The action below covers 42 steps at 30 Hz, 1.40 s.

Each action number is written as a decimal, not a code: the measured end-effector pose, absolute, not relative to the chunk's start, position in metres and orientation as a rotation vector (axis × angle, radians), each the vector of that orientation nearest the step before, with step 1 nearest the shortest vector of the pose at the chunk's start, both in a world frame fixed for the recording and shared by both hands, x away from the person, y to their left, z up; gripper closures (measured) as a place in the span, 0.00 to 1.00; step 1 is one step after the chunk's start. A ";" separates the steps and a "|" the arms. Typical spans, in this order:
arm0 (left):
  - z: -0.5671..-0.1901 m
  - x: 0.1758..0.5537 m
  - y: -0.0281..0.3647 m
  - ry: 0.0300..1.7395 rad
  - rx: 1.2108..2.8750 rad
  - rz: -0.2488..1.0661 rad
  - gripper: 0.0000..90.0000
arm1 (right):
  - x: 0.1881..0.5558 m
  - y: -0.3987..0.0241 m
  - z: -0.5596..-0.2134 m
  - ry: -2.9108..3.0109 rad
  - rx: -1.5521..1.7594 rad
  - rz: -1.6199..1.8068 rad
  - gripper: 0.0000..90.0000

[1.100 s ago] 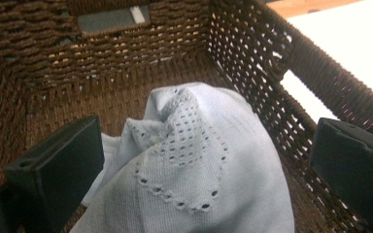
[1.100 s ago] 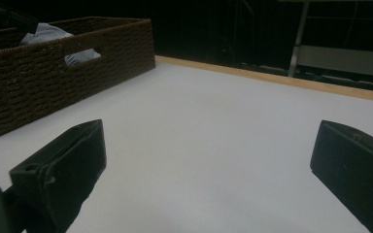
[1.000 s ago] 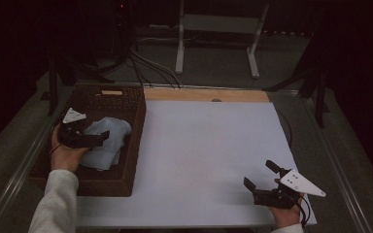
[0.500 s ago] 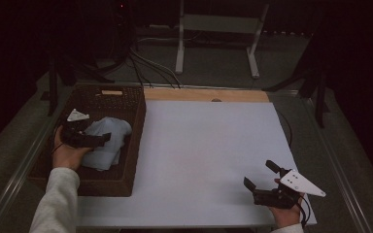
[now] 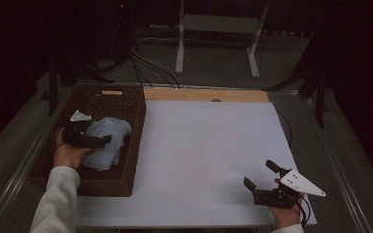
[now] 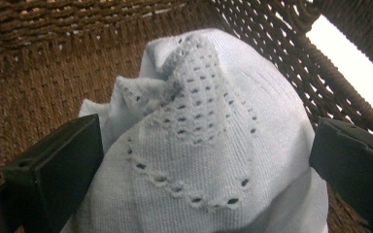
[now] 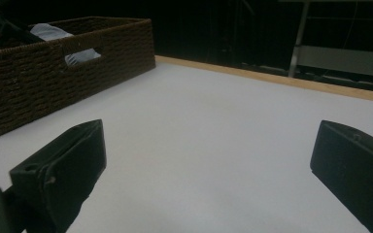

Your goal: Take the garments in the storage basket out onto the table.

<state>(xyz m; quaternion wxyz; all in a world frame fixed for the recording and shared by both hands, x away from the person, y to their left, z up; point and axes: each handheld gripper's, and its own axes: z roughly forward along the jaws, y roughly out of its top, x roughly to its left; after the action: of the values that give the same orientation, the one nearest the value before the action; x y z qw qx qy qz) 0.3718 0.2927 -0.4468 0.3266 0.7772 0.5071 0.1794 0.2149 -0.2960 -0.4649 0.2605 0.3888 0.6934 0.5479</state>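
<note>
Left gripper [image 5: 108, 140] sits down inside the brown basket [image 5: 137, 127], with its two black jaws spread wide on each side of the pale blue knit cloth [image 5: 108, 141]. In the left gripper view the jaws stand apart from each other and the cloth [image 6: 209, 145] bulges up between them; I cannot tell if they touch it. The cloth lies bunched in the basket, at about nine o'clock on the table. Its long side runs from near the person toward the far end of the basket. It is soft knitted stuff with rows of small holes and a folded strip on top pointing toward twelve o'clock. The basket [image 6: 39, 63] is woven from thick brown cord, rough and bumpy, with a cut-out handle in its wall [image 7: 85, 53].

Right gripper [image 5: 261, 175] rests at about five o'clock on the table, jaws wide and holding nothing. The table [image 5: 209, 150] has a smooth white top with a wooden strip [image 5: 194, 94] along its far edge. Behind it the room is dark, with cables [image 5: 145, 68] and a metal stand [image 5: 213, 29] on the floor.
</note>
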 end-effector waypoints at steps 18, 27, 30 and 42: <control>-0.445 0.373 0.289 1.448 2.105 0.330 0.41 | 0.215 -0.296 -0.465 1.875 1.054 1.485 0.00; -0.438 0.369 0.291 1.413 2.110 0.277 0.80 | 0.215 -0.297 -0.465 1.875 1.058 1.485 0.00; -0.434 0.367 0.292 1.404 2.104 0.282 0.82 | 0.216 -0.297 -0.465 1.875 1.060 1.486 0.00; -0.425 0.360 0.291 1.368 2.072 0.309 0.82 | 0.215 -0.297 -0.465 1.875 1.060 1.485 0.00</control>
<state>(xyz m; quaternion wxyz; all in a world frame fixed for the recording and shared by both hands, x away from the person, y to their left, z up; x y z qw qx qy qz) 0.3605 0.2907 -0.4254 0.3142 0.7861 0.5192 0.1174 0.2155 -0.2969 -0.4652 0.2598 0.3911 0.6921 0.5482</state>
